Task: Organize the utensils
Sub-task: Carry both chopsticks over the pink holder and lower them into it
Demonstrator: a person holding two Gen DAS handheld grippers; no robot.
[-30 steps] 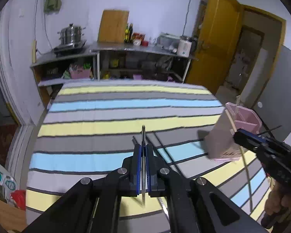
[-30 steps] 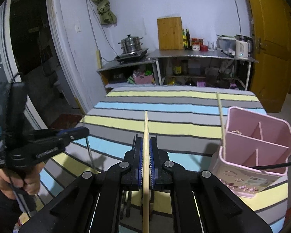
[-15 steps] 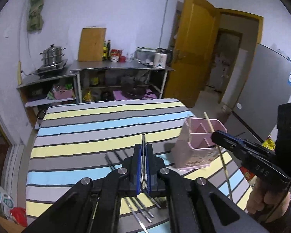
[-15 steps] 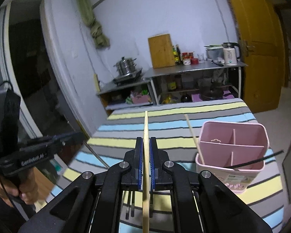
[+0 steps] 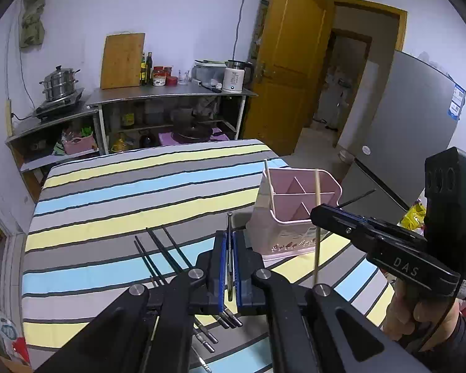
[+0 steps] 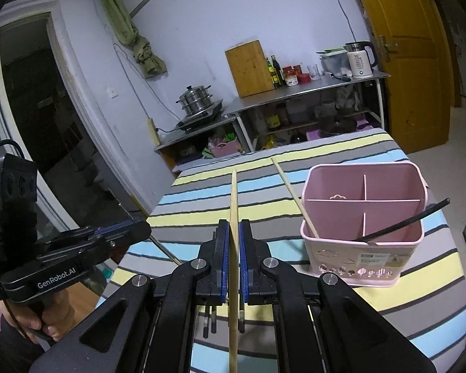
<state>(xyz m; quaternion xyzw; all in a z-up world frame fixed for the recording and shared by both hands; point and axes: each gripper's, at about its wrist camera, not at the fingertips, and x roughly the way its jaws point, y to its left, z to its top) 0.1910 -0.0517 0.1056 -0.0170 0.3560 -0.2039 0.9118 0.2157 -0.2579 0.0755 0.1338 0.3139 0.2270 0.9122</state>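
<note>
A pink divided utensil holder [image 5: 295,205] [image 6: 363,227] stands on the striped table. It holds a wooden chopstick [image 6: 292,195] and a black chopstick [image 6: 404,222]. My left gripper [image 5: 229,239] is shut on a metal chopstick [image 5: 229,233], held above the table left of the holder. My right gripper [image 6: 233,233] is shut on a wooden chopstick [image 6: 233,205] and also shows in the left wrist view [image 5: 317,217], just in front of the holder. Several dark chopsticks [image 5: 161,248] lie loose on the table under the left gripper.
The striped tablecloth [image 5: 124,192] covers the table. Metal shelves with a pot [image 5: 59,84], cutting board [image 5: 122,60] and kettle [image 5: 234,76] stand behind. A yellow door [image 5: 289,71] and a grey fridge [image 5: 413,118] are to the right.
Both grippers have risen and pulled back with their chopsticks still held. The holder now sits lower and nearer the right gripper.
</note>
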